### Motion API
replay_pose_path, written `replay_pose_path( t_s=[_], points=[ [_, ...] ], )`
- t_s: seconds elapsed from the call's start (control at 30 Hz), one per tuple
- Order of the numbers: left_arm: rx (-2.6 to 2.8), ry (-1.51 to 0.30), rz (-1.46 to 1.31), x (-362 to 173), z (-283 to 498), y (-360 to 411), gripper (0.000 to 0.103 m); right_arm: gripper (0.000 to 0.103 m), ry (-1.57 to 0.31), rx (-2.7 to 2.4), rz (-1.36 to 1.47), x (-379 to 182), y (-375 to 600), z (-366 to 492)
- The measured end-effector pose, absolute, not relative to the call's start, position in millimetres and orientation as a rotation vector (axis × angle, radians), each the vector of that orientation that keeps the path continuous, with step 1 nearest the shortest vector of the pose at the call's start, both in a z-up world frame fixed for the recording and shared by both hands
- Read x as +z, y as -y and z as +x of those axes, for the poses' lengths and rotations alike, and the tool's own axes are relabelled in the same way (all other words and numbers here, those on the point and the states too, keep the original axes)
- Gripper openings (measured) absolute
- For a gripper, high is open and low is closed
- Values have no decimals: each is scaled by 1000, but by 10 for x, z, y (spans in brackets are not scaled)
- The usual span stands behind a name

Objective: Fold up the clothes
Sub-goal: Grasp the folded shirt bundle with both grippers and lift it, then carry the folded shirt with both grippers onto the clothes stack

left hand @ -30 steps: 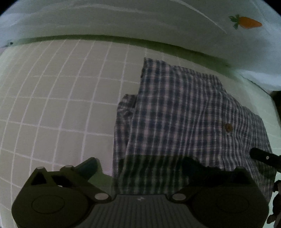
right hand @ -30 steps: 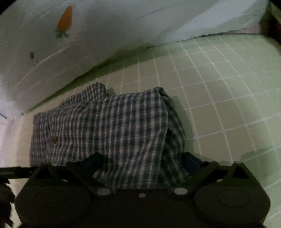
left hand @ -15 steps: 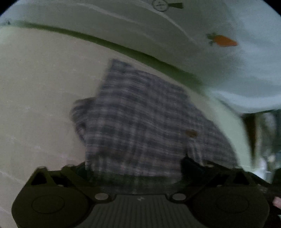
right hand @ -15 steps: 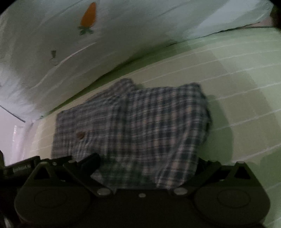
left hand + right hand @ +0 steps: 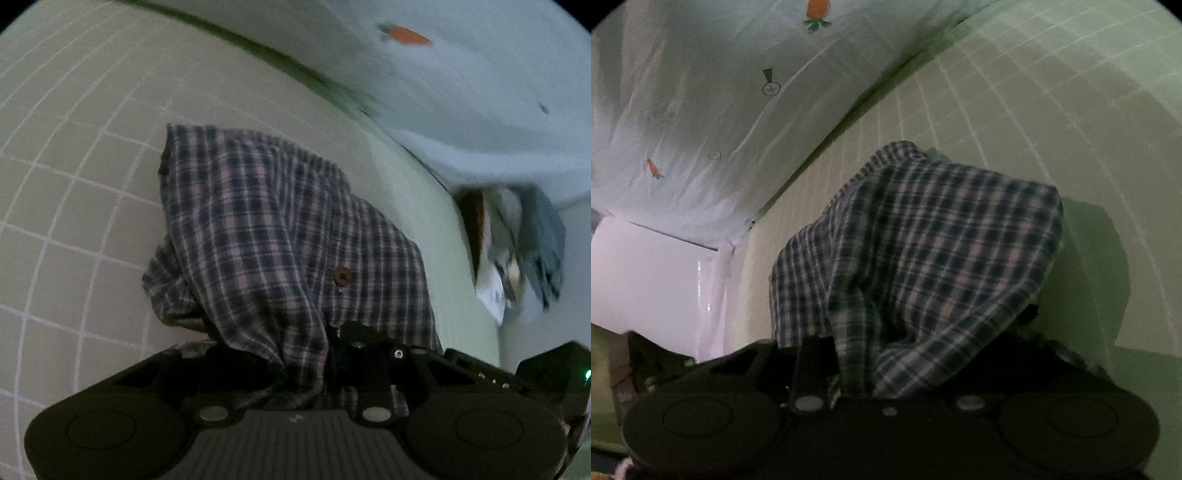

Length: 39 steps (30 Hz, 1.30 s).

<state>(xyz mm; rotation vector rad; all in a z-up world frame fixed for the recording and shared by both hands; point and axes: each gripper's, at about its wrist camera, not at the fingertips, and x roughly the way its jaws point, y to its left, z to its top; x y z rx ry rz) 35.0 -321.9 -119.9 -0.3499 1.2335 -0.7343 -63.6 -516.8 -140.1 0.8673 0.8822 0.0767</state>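
- Left gripper (image 5: pixel 295 363): jaws drawn in close, plaid cloth bunched between them and spilling over the body. It's pinching the near hem of the plaid shirt (image 5: pixel 280 236), so clamped on fabric.
- Right gripper (image 5: pixel 882 373): same story. Jaws nearly together w/ a thick wad of shirt (image 5: pixel 923 251) caught between; left finger (image 5: pixel 812 369) pressed against the cloth, the other finger buried under the fold.
- In the left wrist view the other gripper's black body (image 5: pixel 517 373) sits just beside, at the shirt's right edge, w/ a small green light at frame edge.
- Shirt: 1 piece, dark blue and white check, folded into a compact bundle. Near edge pulled up off the surface by both grippers, far end draping down onto the bed, so it humps like a tent. Folds and creases run toward each pinch point.
- 1 brown button (image 5: pixel 342 275) showing, right of centre on the top layer.
- Bed sheet (image 5: pixel 74 184): pale green w/ white grid lines; shirt's far part rests on it, shadow to its right in the right wrist view.
- Behind: light quilt (image 5: pixel 701 110) w/ carrot prints. 1 carrot (image 5: pixel 408 36) in left wrist view, 2 in right wrist view (image 5: pixel 817 9), (image 5: pixel 653 168).
- Far right of left wrist view: blurred clutter of cloth (image 5: pixel 535 251), can't tell what it is.
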Motion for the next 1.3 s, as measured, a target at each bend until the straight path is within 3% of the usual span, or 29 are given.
replay_pose_path(
  t_s=[0.4,0.7,1.0,1.3],
  points=[
    [-990,-1267,-252,-1117,-432,3409,33,34,-763,-228,942,-1119,5109,-1856],
    [-1183,-1246,-139,-994,-1036,4187,33,34,-632,-382,1001,-990,5661,-2714],
    [-1185,-1107,-153,-661,-1313,5639,32,34,-531,-361,986,-861,6881,-3095],
    [-1297,-859,-289,403,-1331,7406,33,34,-378,-341,724,250,8744,-3142]
  ],
)
